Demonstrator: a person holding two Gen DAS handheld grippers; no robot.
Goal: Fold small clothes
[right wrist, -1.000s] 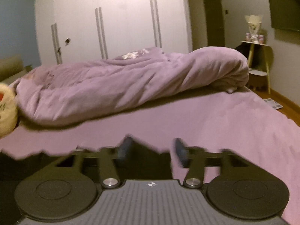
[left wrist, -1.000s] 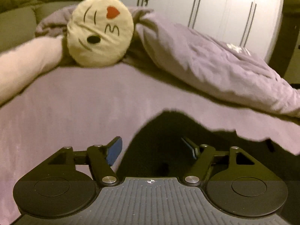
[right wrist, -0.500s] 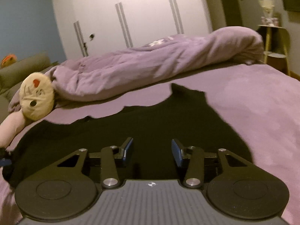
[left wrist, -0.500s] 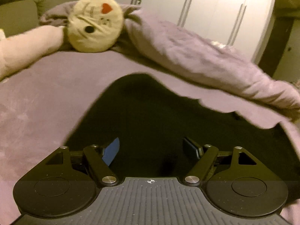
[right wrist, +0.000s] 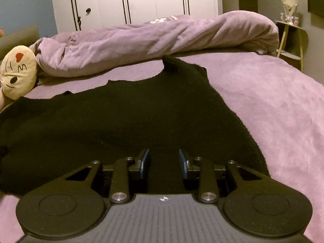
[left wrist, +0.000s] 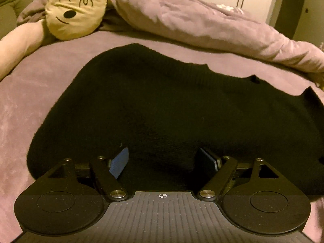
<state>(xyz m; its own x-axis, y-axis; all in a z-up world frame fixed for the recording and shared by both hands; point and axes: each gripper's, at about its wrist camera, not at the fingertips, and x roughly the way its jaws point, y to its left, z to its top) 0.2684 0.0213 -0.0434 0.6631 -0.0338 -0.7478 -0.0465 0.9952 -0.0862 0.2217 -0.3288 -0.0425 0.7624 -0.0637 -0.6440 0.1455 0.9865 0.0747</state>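
A smiley cushion [left wrist: 76, 10] sits at the far left of the bed [left wrist: 30, 93], with a rumpled duvet [left wrist: 202, 26] running along the back edge. The black knit top [left wrist: 162, 105] lies spread flat on the bed, filling the middle of both views, its near hem right under the tools.

The left gripper [left wrist: 164, 161] hangs over the hem's left part, fingers spread wide and holding nothing; whether the tips touch the cloth I cannot tell. If it closes here it may pinch only the upper layer, or snag the fuzzy sheet beneath, so the fold would drag bedding along.

The right gripper [right wrist: 164, 163] hangs over the hem's right part, its fingers also apart and empty, a narrower gap than the left. The far right corner [right wrist: 172, 62] of the top is bunched up near the duvet. Folding without smoothing it would likely lock in a lump. If the two grips land unevenly, the knit probably stretches and the fold comes out skewed.
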